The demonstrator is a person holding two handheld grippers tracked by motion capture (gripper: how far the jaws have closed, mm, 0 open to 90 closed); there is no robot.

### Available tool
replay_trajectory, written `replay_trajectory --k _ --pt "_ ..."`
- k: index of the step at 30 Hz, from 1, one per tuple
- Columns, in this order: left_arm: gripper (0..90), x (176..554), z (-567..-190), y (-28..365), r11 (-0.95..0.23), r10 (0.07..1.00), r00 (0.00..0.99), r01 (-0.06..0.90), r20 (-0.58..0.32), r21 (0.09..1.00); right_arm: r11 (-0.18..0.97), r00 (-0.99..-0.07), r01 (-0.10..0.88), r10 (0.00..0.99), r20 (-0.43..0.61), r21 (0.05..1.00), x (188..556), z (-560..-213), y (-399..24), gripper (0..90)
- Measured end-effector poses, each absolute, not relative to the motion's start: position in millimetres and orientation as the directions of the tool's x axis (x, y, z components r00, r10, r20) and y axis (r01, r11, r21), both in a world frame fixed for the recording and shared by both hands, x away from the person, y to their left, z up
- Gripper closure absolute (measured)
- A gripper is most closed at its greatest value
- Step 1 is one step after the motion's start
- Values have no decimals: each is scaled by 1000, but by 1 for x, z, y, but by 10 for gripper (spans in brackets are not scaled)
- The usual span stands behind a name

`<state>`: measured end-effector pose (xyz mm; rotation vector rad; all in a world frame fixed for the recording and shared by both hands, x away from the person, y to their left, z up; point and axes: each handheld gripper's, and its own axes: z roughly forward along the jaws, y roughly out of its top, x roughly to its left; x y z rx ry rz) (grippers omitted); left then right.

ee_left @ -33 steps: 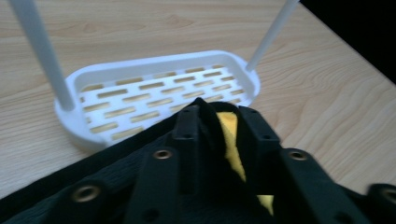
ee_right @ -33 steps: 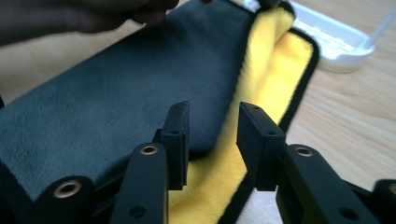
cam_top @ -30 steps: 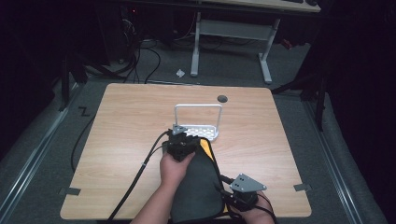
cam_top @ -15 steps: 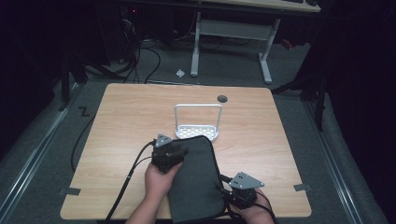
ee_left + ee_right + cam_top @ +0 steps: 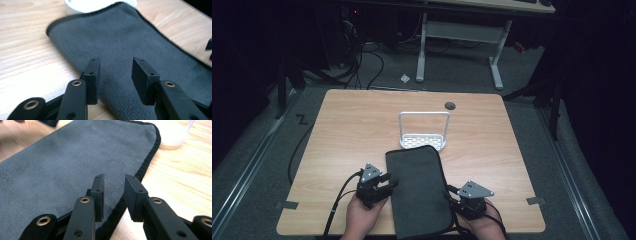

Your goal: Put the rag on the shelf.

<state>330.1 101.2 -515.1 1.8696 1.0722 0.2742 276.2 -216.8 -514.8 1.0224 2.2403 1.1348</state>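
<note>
A dark grey cloth (image 5: 419,192) lies flat and folded into a long rectangle on the near half of the wooden table (image 5: 347,125), running from just below the white rack (image 5: 423,131) toward the person's edge. Its surface is a soft, fleecy pile with a darker stitched hem along the edges, and its far corners are rounded; the far end touches or slightly overlaps the rack's perforated base. The left gripper (image 5: 384,184) sits at the cloth's left long edge, held low over the table by the left hand (image 5: 362,214), its body angled toward the cloth. In the left gripper view its two black jaws stand apart over the cloth's border, one pad over the hem near the bare wood and the other over the pile, with nothing pressed between them. The right gripper (image 5: 454,196) rests at the cloth's right long edge near the table's front, the right hand (image 5: 484,226) behind it. Its jaws have just been closing, and in the right gripper view they straddle the hemmed edge with a narrow gap, the cloth's border lying between the pads but not yet pinched.
</note>
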Motion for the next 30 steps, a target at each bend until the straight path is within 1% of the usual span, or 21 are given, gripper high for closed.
replay_trajectory --k 5,9,10,11,12,13,16,17,18,19,21,23,27,30 --pt "583 330 -525 101 -199 774 587 582 -239 788 405 -640 423 767 -49 810 277 -517 -217 704" --pt "586 328 -526 96 -217 765 601 579 -232 786 410 -648 419 760 -50 810 279 -517 -218 716" --pt "629 328 -526 95 -230 754 614 581 -235 780 415 -651 416 757 -54 809 281 -516 -218 746" --pt "692 327 -526 92 -246 748 623 582 -230 775 421 -653 407 755 -64 810 284 -514 -219 766" --pt "713 327 -527 90 -258 750 625 578 -217 774 418 -649 411 758 -62 810 289 -512 -218 794" --pt "752 327 -528 89 -266 748 629 577 -212 773 407 -648 429 761 -40 806 304 -506 -216 846" --pt "780 329 -529 88 -287 748 634 576 -197 765 419 -654 448 756 -30 789 328 -506 -205 885" --pt "780 330 -529 88 -287 748 633 579 -199 763 419 -654 448 756 -30 789 328 -506 -205 885" --pt "783 330 -530 88 -292 750 632 581 -196 760 425 -649 487 761 -10 763 345 -512 -197 887" --pt "783 331 -531 88 -295 755 628 583 -189 757 425 -649 487 761 -10 763 345 -512 -197 887" --pt "784 333 -533 89 -296 760 621 593 -191 749 446 -649 511 761 -11 735 359 -519 -188 886" --pt "786 334 -534 90 -294 758 622 593 -194 750 486 -657 516 753 -39 706 370 -527 -179 886" --pt "787 335 -535 90 -296 756 625 590 -193 751 481 -650 516 758 -42 709 369 -528 -178 885" --pt "786 335 -535 89 -306 750 633 588 -190 749 491 -655 505 754 -56 710 360 -528 -182 884"
